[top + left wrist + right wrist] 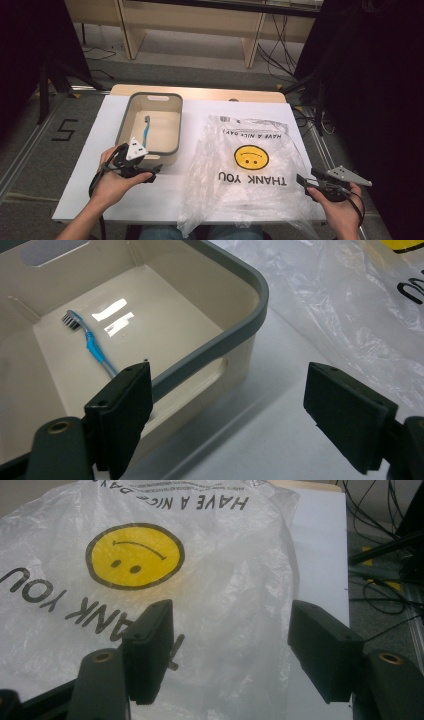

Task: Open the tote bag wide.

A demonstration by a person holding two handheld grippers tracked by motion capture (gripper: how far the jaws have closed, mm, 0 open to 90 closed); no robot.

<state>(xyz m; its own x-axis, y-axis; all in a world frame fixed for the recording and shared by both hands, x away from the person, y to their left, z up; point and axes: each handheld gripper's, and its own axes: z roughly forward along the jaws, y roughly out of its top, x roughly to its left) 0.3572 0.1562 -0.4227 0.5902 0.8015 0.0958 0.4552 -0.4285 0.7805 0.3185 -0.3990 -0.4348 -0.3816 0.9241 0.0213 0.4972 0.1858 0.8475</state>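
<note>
Left of centre in the high view, the blue toothbrush (146,128) lies flat in the beige bin (124,123), with the left gripper (156,169) wide open at the bin's near rim. It looks light, slim and slick, so pinching mid-handle seems safest. Lower right, the right gripper (300,179), also open, hovers at the thin, floppy plastic bag (250,170).
</note>
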